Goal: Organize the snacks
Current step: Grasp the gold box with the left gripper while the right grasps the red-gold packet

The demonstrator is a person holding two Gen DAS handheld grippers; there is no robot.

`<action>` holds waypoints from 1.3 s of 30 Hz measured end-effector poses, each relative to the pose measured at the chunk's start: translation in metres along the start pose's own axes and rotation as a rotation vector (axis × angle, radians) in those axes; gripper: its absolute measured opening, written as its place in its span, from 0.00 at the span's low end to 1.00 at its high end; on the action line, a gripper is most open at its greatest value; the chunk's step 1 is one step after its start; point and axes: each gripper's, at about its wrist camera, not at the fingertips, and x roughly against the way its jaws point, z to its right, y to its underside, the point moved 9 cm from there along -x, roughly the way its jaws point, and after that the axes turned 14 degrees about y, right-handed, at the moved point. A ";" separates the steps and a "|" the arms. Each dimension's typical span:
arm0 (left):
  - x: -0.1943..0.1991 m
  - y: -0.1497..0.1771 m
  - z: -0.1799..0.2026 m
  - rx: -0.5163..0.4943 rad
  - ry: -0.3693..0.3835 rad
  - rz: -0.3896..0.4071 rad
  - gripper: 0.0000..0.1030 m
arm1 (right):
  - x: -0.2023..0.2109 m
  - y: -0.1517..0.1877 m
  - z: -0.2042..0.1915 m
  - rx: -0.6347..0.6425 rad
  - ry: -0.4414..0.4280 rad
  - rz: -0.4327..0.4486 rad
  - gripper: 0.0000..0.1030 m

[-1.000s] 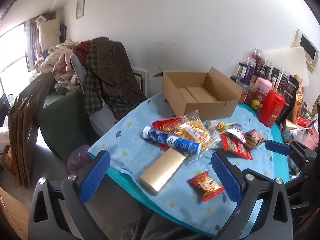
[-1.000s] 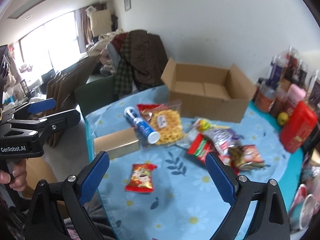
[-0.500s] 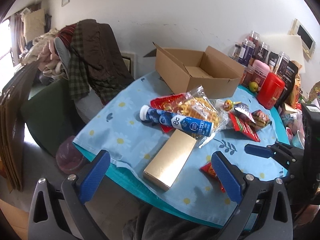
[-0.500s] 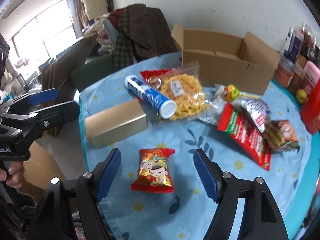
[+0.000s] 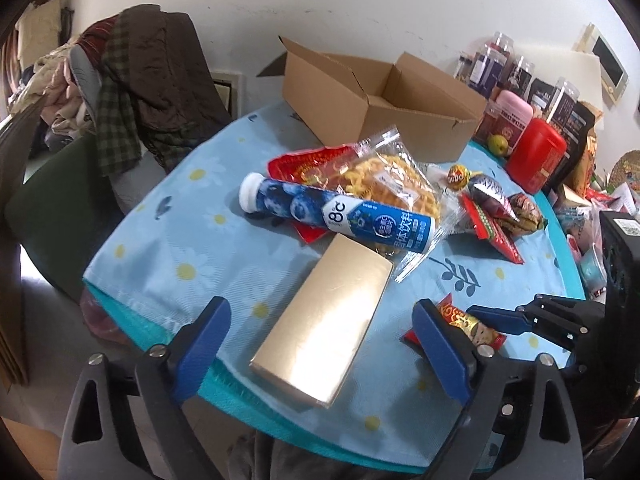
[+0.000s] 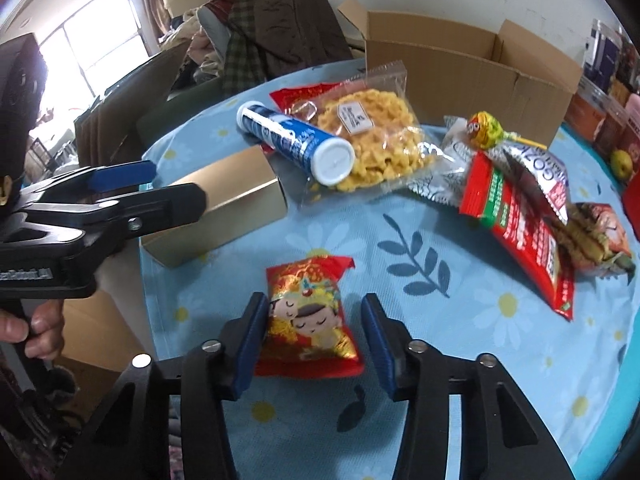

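Fingers [image 6: 252, 332] of right gripper [image 6: 316, 334] straddle red snack packet [image 6: 310, 320]; cardboard box [image 5: 400, 120] open.

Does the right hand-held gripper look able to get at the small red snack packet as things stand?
Probably yes. The right hand-held gripper is open, its fingers either side of the small red snack packet, which lies flat and alone on the tablecloth; nothing stands between.

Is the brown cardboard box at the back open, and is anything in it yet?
Open: the brown cardboard box has its flaps raised, and the visible floor is bare. Its near wall hides the front part.
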 end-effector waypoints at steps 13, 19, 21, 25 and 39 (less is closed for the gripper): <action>-0.026 0.011 0.014 -0.037 0.015 -0.090 0.44 | 0.011 0.012 0.023 -0.040 -0.010 0.005 0.42; -0.020 0.029 0.038 -0.051 0.031 -0.108 0.43 | 0.023 0.027 0.040 -0.090 0.004 0.014 0.41; -0.018 0.035 0.048 -0.057 0.042 -0.112 0.43 | 0.029 0.034 0.045 -0.109 0.012 0.016 0.41; -0.019 0.047 0.072 -0.073 0.073 -0.125 0.43 | 0.041 0.048 0.056 -0.141 0.033 0.027 0.41; -0.037 0.056 0.116 -0.152 0.081 -0.140 0.43 | 0.050 0.078 0.081 -0.178 0.087 -0.004 0.41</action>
